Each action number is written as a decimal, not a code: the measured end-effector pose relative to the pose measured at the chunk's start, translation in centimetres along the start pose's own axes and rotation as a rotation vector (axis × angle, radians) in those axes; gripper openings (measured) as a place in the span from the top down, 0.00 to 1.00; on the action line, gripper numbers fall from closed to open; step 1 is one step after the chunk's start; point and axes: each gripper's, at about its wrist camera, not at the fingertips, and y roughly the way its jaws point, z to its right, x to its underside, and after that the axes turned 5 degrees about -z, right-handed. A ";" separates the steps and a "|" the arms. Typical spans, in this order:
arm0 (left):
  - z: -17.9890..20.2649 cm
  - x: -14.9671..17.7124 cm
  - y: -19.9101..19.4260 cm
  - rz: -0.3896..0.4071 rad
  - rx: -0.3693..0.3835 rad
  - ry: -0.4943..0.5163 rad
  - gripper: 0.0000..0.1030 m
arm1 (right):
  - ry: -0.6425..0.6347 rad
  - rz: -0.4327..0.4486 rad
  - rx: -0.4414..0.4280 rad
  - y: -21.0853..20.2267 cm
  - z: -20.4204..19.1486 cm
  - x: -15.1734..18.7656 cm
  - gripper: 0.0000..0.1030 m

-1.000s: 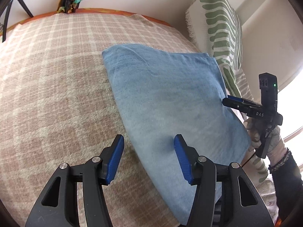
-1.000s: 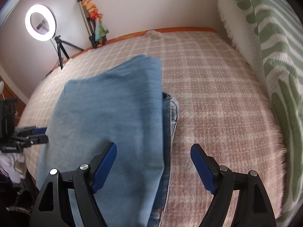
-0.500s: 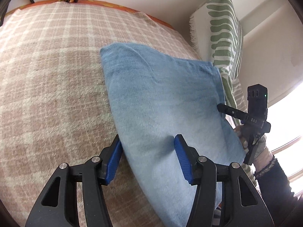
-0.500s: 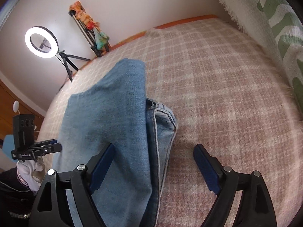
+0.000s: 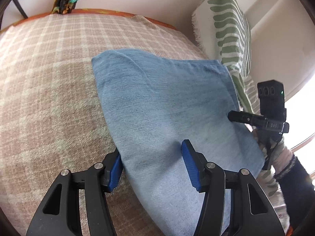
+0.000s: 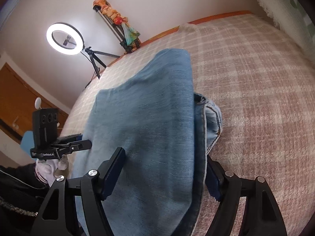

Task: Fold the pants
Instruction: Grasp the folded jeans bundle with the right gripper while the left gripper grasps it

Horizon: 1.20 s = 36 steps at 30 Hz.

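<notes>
The folded blue denim pants (image 5: pixel 167 106) lie on the pink checked bedspread (image 5: pixel 49 98). My left gripper (image 5: pixel 151 167) is open and straddles the pants' near left edge, with the cloth between its blue pads. My right gripper (image 6: pixel 163 171) is open and straddles the opposite edge of the pants (image 6: pixel 153 122). The seamed waistband layers (image 6: pixel 212 118) stick out on the right. Each gripper shows in the other's view, the right one (image 5: pixel 236 117) and the left one (image 6: pixel 82 144).
A green-and-white striped pillow (image 5: pixel 228 29) stands against the wall at the bed's head. A lit ring light on a tripod (image 6: pixel 65 39) and a tripod draped with colourful cloth (image 6: pixel 118 25) stand beyond the bed's far edge. A wooden door (image 6: pixel 17 102) is at the left.
Both grippers have moved forward onto the pants, so each now has a side edge of the cloth between its open fingers. The pants have not moved.
</notes>
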 end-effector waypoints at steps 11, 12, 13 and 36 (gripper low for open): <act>0.0 0.0 0.5 0.002 -0.034 0.037 0.47 | -0.070 -0.057 0.067 1.1 -1.3 -0.6 0.12; 0.2 -0.2 0.7 0.003 -0.035 0.038 0.47 | -0.079 -0.057 0.075 1.2 -1.4 -0.6 0.12; 0.3 -0.2 0.8 0.004 -0.035 0.040 0.47 | -0.089 -0.056 0.080 1.2 -1.5 -0.5 0.12; 0.7 -0.4 0.4 0.030 -0.038 0.081 0.75 | -0.111 -0.019 0.191 0.6 -4.1 0.2 0.69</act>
